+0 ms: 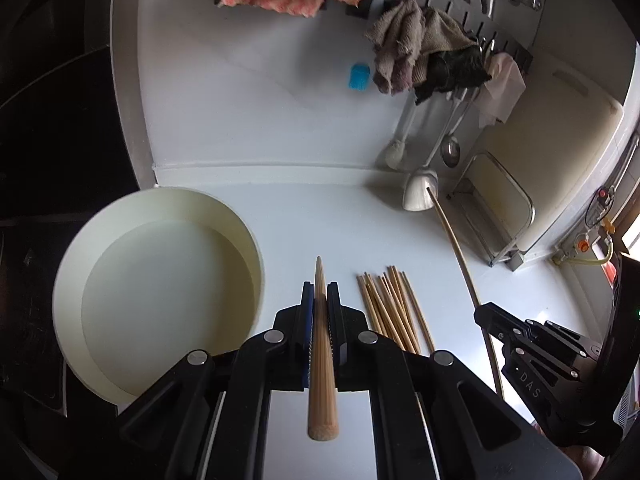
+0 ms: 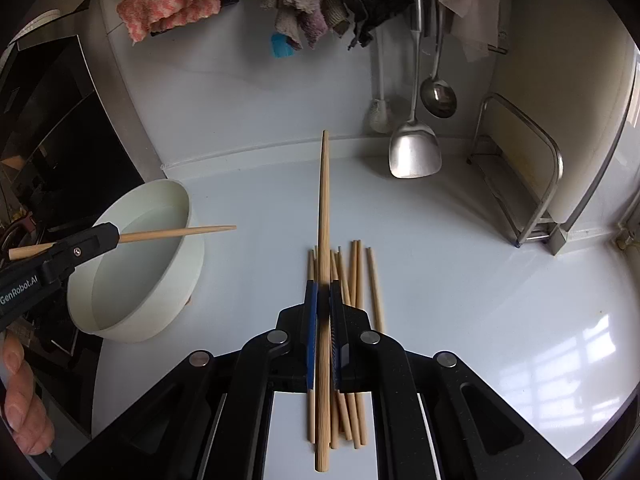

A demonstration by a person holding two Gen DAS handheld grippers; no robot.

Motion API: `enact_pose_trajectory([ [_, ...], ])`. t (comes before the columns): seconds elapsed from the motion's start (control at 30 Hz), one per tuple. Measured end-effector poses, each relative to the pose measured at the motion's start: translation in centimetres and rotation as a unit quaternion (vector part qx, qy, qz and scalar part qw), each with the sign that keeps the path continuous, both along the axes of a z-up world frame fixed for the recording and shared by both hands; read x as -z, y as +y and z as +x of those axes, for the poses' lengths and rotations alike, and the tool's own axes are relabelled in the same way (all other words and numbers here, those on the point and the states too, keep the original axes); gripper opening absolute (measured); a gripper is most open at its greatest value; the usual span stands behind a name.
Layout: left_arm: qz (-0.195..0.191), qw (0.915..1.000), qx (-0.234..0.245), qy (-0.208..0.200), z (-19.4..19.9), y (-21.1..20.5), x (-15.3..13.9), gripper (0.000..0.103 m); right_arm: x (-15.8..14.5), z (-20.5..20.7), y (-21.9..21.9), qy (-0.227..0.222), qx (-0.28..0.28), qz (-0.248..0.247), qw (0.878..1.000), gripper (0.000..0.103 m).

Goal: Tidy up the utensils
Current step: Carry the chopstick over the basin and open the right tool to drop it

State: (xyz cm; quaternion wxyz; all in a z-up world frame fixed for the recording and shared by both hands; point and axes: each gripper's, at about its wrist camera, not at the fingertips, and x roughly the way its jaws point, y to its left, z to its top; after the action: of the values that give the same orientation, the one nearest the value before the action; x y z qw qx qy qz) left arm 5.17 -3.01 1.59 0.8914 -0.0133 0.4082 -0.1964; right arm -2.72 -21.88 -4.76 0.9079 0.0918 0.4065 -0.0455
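Two handheld grippers each clamp a single bamboo chopstick above a white kitchen counter. The left gripper has its jaws closed on a chopstick whose tapered tip points forward, beside the rim of a white round container standing at the counter's left edge. The right gripper has its jaws closed on a second chopstick, which runs straight ahead toward the back wall. Directly beneath the right gripper, a loose pile of chopsticks lies flat on the counter, roughly parallel. In the right wrist view, the left gripper's chopstick crosses over the container's open mouth. Against the wall hang a metal spatula, a ladle, a pink cloth and grey rags. A metal rack stands at the right.
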Motion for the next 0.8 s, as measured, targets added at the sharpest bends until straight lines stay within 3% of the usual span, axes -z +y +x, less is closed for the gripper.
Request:
enact_pose_trajectory([
  [0.2, 0.005, 0.9978, -0.060, -0.028, 2.1, 6.2, -1.4, 0.007, -0.7, 3.2, 5.2, -0.010, -0.057, 0.007, 0.998, 0.006],
  [0.4, 0.024, 0.9937, -0.108, -0.021, 5.1, 12.6, 0.8, 0.007, 0.2, 8.0, 13.0, 0.003, -0.132, 0.018, 0.991, 0.006],
  [0.6, 0.040, 0.9935, -0.106, 0.009, 7.8, 15.5, 4.4, 0.007, 3.5, 12.6, 18.8, 0.060, -0.168, 0.035, 0.983, 0.006],
  [0.8, 0.045, 0.9938, -0.089, 0.049, 9.4, 16.4, 7.2, 0.007, 6.8, 15.5, 20.9, 0.121, -0.162, 0.045, 0.978, 0.006],
])
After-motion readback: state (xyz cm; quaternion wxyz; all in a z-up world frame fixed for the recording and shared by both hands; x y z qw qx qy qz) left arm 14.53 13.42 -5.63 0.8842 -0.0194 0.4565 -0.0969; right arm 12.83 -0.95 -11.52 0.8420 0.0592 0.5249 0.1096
